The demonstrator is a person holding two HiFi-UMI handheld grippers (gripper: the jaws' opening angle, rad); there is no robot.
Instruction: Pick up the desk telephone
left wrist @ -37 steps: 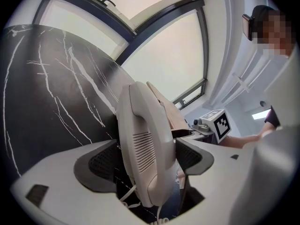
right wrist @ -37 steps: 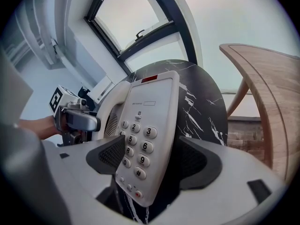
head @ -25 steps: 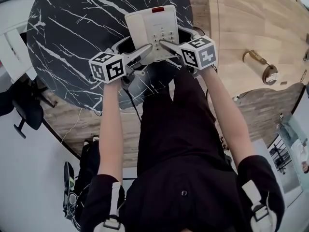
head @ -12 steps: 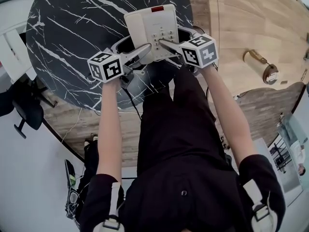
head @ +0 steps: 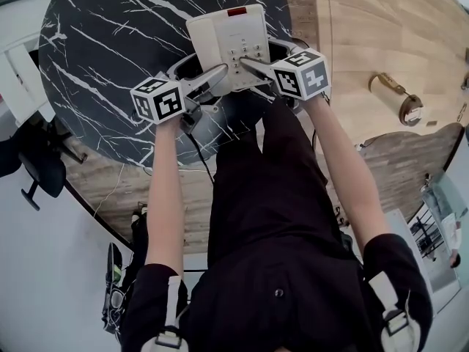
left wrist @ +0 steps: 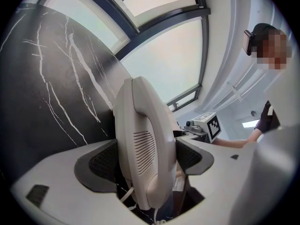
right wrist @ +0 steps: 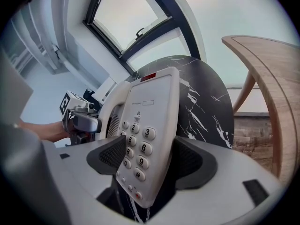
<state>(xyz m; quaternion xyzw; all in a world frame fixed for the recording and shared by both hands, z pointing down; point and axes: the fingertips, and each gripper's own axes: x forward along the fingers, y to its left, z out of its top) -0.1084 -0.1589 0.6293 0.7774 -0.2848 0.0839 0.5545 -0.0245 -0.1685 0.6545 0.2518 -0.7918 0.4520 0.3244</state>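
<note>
The white desk telephone (head: 226, 37) is over the near edge of the round black marble table (head: 95, 57). My left gripper (head: 212, 85) is shut on its handset side (left wrist: 146, 144). My right gripper (head: 253, 75) is shut on its keypad side (right wrist: 151, 121). In the left gripper view the handset fills the gap of the left gripper (left wrist: 146, 162), and the pads press on both faces. In the right gripper view the keypad edge sits squeezed in the right gripper (right wrist: 151, 162). A cord hangs below the phone. I cannot tell whether the phone's base touches the table.
A curved wooden tabletop (head: 381, 20) lies to the right, with a cylindrical object (head: 396, 100) on the floor beside it. A dark office chair (head: 33, 160) and a white object (head: 20, 79) stand at the left. The person's body is close behind the table's near edge.
Both grippers and the telephone between them have shifted slightly away from the person and a little left. The grip on the phone is unchanged.
</note>
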